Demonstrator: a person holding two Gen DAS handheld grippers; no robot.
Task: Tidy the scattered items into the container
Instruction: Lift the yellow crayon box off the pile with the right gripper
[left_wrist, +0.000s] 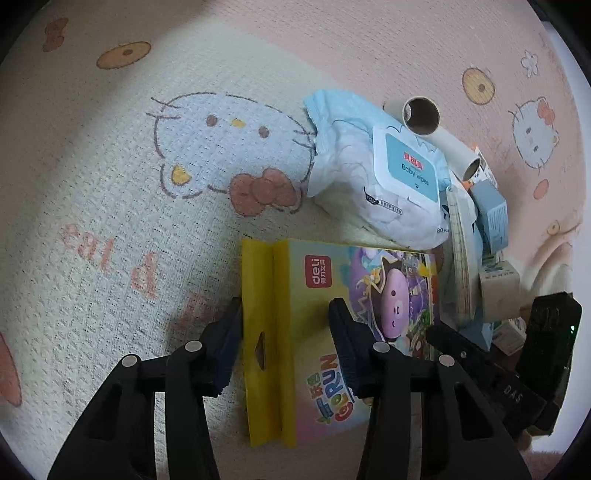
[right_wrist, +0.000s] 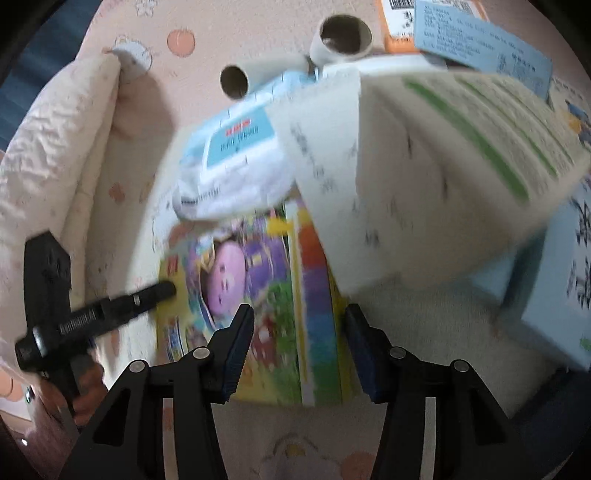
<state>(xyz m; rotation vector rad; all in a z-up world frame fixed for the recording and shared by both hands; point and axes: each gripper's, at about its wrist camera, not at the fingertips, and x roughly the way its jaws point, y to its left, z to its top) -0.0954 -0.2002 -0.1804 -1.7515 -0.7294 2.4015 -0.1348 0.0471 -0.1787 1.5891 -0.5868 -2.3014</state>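
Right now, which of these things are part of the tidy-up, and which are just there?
Part of the job: yellow crayon box, baby wipes pack, two cardboard tubes, small boxes, left gripper, right gripper.

Just there: cartoon play mat, quilted pad.

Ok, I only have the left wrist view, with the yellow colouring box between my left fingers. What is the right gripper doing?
Observer: The right gripper is open. Its fingers straddle the rainbow-striped side of the colouring box.
Operator: Is anything close above it?
Observer: Yes. A large white box with green stripes, blurred, fills the upper right of the right wrist view and overlaps the colouring box's far end.
Operator: And what lies beyond my left gripper?
Observer: A cream quilted cushion lies along the mat's edge, just behind the left gripper.
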